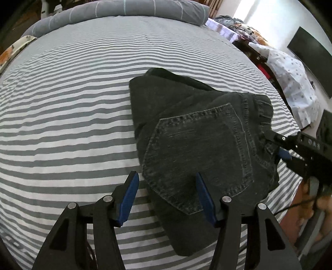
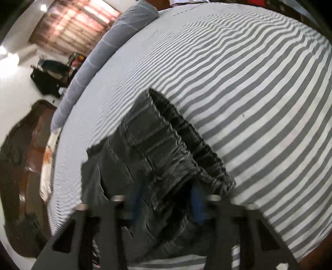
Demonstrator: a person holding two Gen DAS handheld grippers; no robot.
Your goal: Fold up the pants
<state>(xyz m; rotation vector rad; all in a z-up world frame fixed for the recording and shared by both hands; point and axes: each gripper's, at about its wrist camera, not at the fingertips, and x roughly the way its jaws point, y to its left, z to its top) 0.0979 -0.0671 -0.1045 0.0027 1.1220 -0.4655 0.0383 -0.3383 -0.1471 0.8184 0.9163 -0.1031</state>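
Dark grey jeans (image 1: 197, 141) lie folded into a thick bundle on the striped bed, back pocket (image 1: 199, 153) facing up. My left gripper (image 1: 166, 182) is open just above the bundle's near left edge, its right pad over the pocket, holding nothing. My right gripper (image 1: 276, 145) comes in from the right at the waistband. In the right wrist view the elastic waistband (image 2: 166, 157) sits between my right gripper's (image 2: 168, 199) blue pads, which stand apart; the view is blurred, so I cannot tell whether they clamp the cloth.
The bed has a grey-and-white striped sheet (image 1: 72, 108) and a grey rolled duvet (image 1: 128, 10) along its far edge. A floral cloth (image 1: 294, 83), clutter and a dark screen (image 1: 311, 56) lie to the right of the bed.
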